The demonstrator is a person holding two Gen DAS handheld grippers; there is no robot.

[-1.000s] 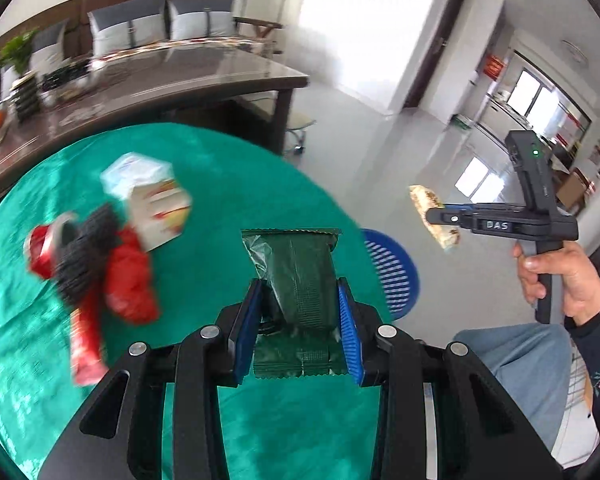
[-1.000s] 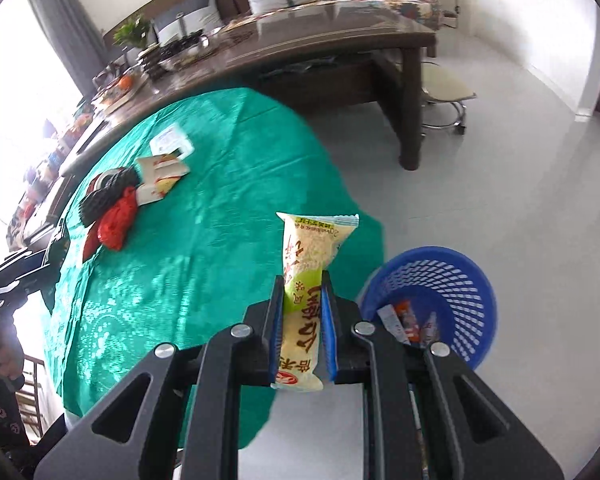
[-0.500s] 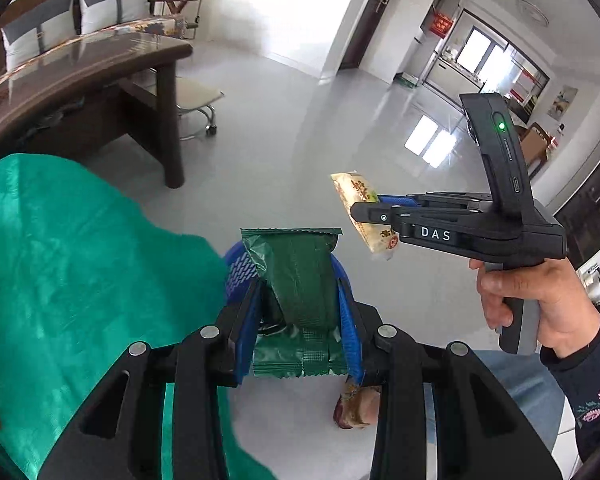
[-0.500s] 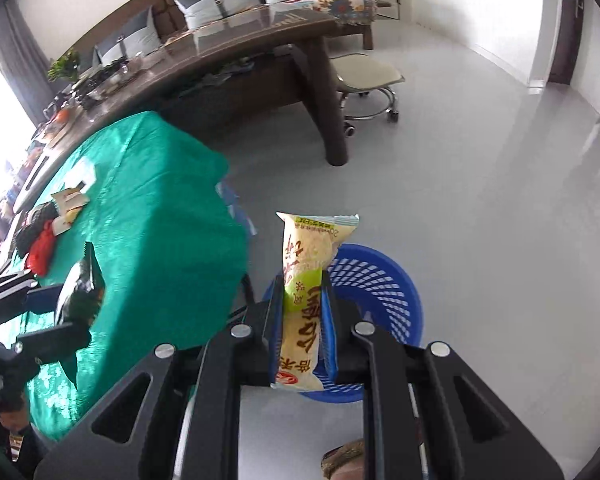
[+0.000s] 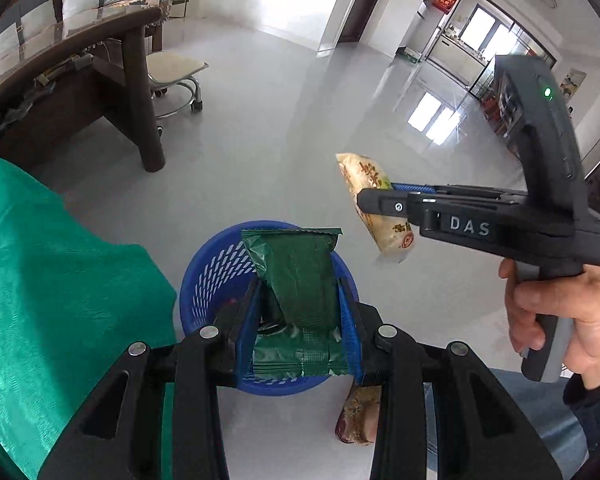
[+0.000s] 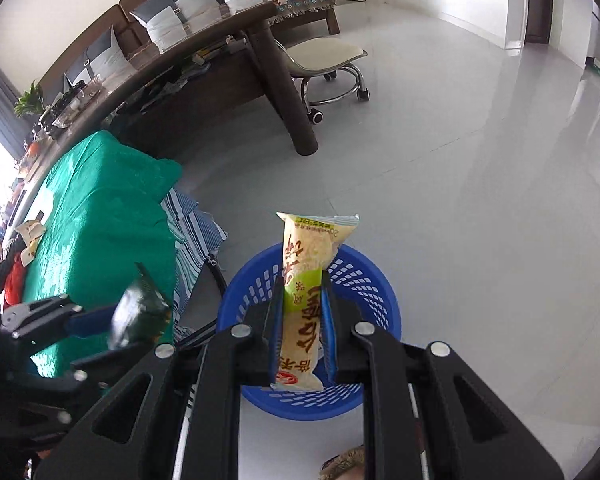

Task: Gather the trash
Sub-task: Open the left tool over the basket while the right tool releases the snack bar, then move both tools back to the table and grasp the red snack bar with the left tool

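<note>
Both wrappers held over the blue bin, neither let go yet.

The left claw [image 5: 300, 312] is clamped on a dark green wrapper [image 5: 296, 276], and the right claw [image 6: 302, 320] is clamped on a pale yellow snack packet [image 6: 306, 280]; each hangs above the blue basket [image 6: 376, 292] that stands on the floor just beside the hanging edge of the green-clothed table [image 6: 100, 208]. In the left wrist view the person's hand [image 5: 560, 312] grips the right tool's handle, with the yellow packet above the floor just to the right of the basket's rim. What the basket already holds is hidden behind the claws. More litter remains on the table near its far edge: a red and black heap [image 6: 10, 276] and some paper scraps [image 6: 32, 232]. By this reading, two drops are imminent and at least one further trip to the table is left.
</note>
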